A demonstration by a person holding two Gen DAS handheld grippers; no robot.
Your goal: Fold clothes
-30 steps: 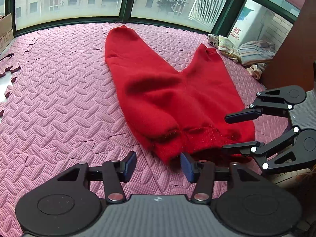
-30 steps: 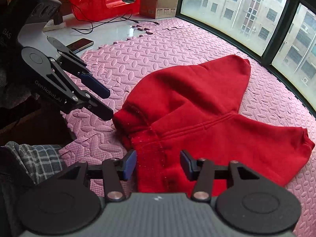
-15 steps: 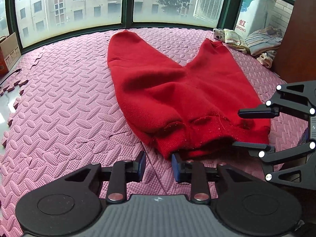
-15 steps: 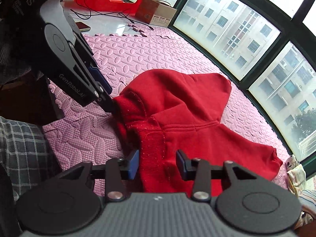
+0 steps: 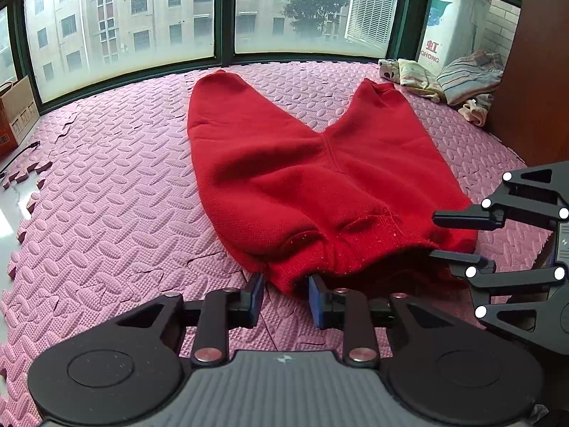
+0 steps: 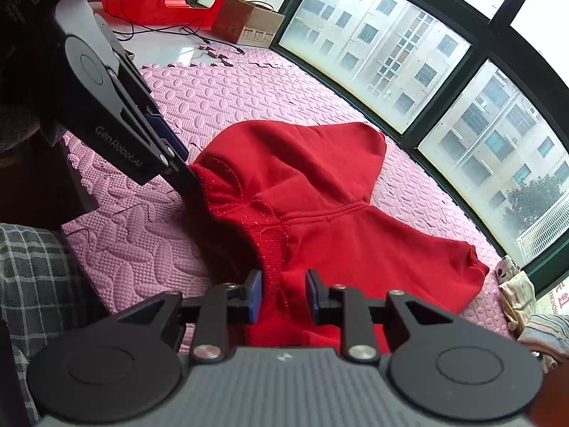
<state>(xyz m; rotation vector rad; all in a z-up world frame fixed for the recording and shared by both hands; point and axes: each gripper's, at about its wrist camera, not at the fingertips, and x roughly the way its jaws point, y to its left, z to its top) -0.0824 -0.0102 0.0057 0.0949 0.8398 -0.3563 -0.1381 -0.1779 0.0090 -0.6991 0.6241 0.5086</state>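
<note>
Red fleece trousers (image 5: 313, 178) lie flat on the pink foam mat (image 5: 106, 185), legs pointing toward the windows, waistband nearest me. My left gripper (image 5: 284, 293) is open, its blue pads on either side of the waistband's left corner. My right gripper (image 6: 283, 293) is open with the waistband's other end (image 6: 274, 249) between its pads. In the left wrist view the right gripper (image 5: 453, 235) sits at the waistband's right corner, one finger above and one below the cloth. In the right wrist view the left gripper (image 6: 174, 163) touches the far corner.
A pile of folded and crumpled clothes (image 5: 448, 78) lies at the far right by a brown cabinet (image 5: 533, 71). A cardboard box (image 6: 249, 23) and cables lie on the bare floor beyond the mat's edge. Windows border the mat's far side. Plaid cloth (image 6: 32, 274) is at lower left.
Both grippers moved forward onto the waistband and their jaws narrowed around its two corners. The trousers have not shifted.
</note>
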